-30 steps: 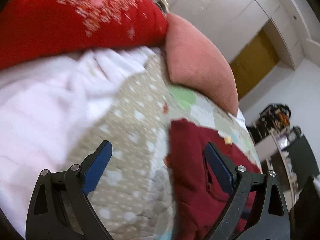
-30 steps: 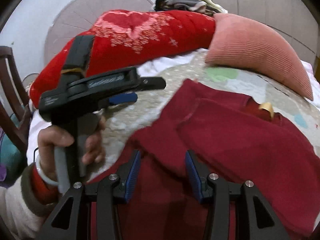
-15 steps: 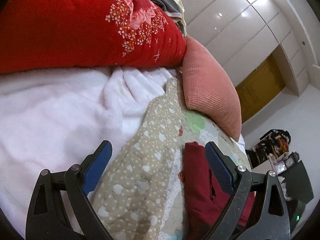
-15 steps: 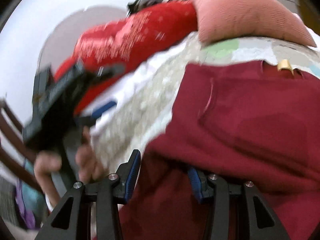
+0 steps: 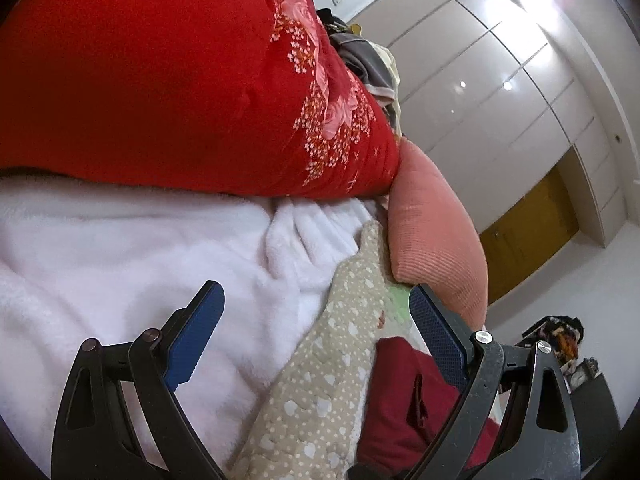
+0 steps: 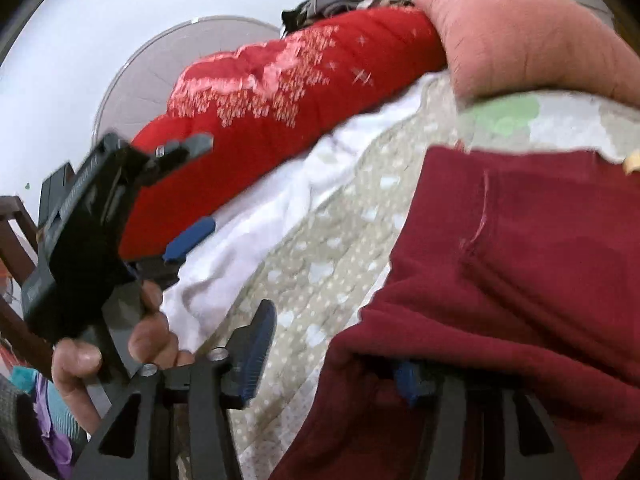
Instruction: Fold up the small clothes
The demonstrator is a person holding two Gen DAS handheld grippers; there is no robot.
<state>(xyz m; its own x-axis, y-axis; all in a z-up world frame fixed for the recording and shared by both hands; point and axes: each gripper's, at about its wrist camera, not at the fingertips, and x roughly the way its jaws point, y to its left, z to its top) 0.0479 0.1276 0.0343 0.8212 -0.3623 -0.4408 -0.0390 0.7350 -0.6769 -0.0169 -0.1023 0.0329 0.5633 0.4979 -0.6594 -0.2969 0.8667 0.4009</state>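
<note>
In the left wrist view, the left gripper (image 5: 316, 320) is held with jaws wide apart over the white fleece blanket (image 5: 120, 264), having been drawn away from the dark red knitted garment (image 5: 400, 400), now at its right finger. In the right wrist view, the right gripper (image 6: 332, 344) has been opened since a second ago, the garment draped over its right finger on the beige dotted quilt (image 6: 320, 264), so a fold appears just laid.

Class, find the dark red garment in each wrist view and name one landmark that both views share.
Left wrist: dark red garment at bottom right, behind the right finger.
Right wrist: it fills the right half.
Shared landmark: pink pillow.
</note>
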